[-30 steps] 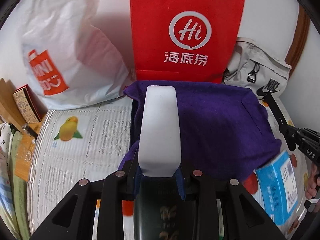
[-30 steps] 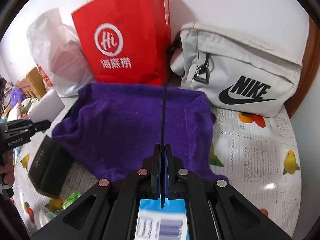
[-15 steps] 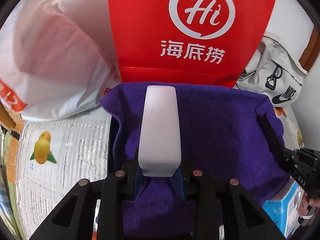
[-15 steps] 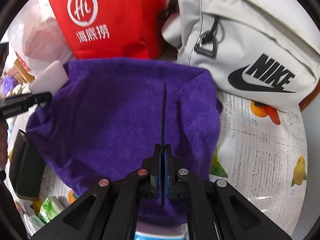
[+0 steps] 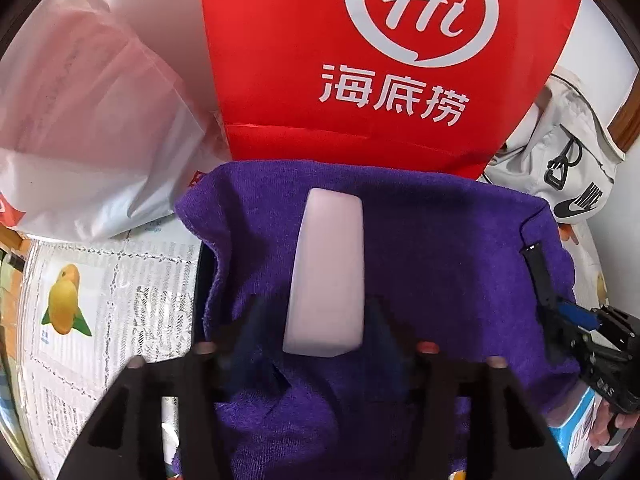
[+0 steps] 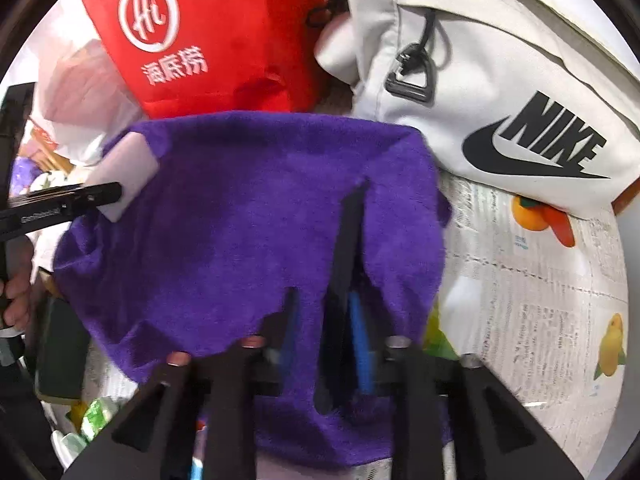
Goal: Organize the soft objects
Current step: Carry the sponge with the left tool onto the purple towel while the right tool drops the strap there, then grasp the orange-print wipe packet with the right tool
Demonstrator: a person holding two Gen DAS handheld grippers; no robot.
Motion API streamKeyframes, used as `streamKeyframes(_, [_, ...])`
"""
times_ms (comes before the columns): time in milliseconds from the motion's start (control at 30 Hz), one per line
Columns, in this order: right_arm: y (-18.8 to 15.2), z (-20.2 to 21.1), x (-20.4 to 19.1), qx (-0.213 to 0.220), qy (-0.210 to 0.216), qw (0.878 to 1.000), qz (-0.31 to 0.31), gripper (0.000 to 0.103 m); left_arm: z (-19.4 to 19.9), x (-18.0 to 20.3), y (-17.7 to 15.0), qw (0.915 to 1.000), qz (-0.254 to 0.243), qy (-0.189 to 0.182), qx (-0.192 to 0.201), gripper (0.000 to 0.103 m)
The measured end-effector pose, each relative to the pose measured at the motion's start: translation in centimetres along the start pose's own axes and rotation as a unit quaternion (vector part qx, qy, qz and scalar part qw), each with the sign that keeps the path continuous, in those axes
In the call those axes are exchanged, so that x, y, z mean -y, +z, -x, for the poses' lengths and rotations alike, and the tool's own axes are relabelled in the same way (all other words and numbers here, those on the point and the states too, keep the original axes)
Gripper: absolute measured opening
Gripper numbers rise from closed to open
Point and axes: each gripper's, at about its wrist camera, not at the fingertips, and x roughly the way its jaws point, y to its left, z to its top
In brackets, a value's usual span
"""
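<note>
A purple towel (image 5: 440,240) lies spread on the table, also in the right wrist view (image 6: 248,216). A pale lilac foam block (image 5: 326,276) lies on the towel between the fingers of my left gripper (image 5: 316,312), whose jaws have parted from its sides. The block and left gripper (image 6: 116,194) show at the towel's left edge in the right wrist view. My right gripper (image 6: 332,280) stands open over the towel's near right part, its fingers blurred. It shows at the right in the left wrist view (image 5: 536,256).
A red paper bag (image 5: 384,64) stands behind the towel, a white plastic bag (image 5: 88,120) to its left, a grey Nike bag (image 6: 500,80) to its right. A fruit-print tablecloth (image 6: 540,280) covers the table. A blue box (image 5: 576,420) and a dark case (image 6: 60,356) lie under the towel's edges.
Both grippers moved forward over the towel. The left jaws spread away from the foam block. The right jaws, shut before, have opened.
</note>
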Motion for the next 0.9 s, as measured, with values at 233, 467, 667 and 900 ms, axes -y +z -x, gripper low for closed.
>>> streamKeyframes(233, [-0.7, 3.0, -1.1, 0.036, -0.016, 0.999, 0.009, 0.056, 2.6, 0.2, -1.0, 0.9995, -0.004, 0.02, 0.023, 0.058])
streamKeyframes(467, [-3.2, 8.4, -2.6, 0.099, -0.033, 0.995, -0.005, 0.056, 7.2, -0.1, -3.6, 0.9973, -0.009, 0.04, 0.062, 0.058])
streamKeyframes(667, [-7.2, 12.4, -4.8, 0.114, -0.014, 0.993, -0.007, 0.056, 10.9, -1.4, -6.8, 0.9971, -0.009, 0.028, 0.07, 0.058])
streamKeyframes(900, [-13.7, 15.5, -8.1, 0.126, 0.009, 0.992, 0.002, 0.071, 14.1, -1.6, -12.4, 0.9958, -0.009, 0.03, 0.087, 0.058])
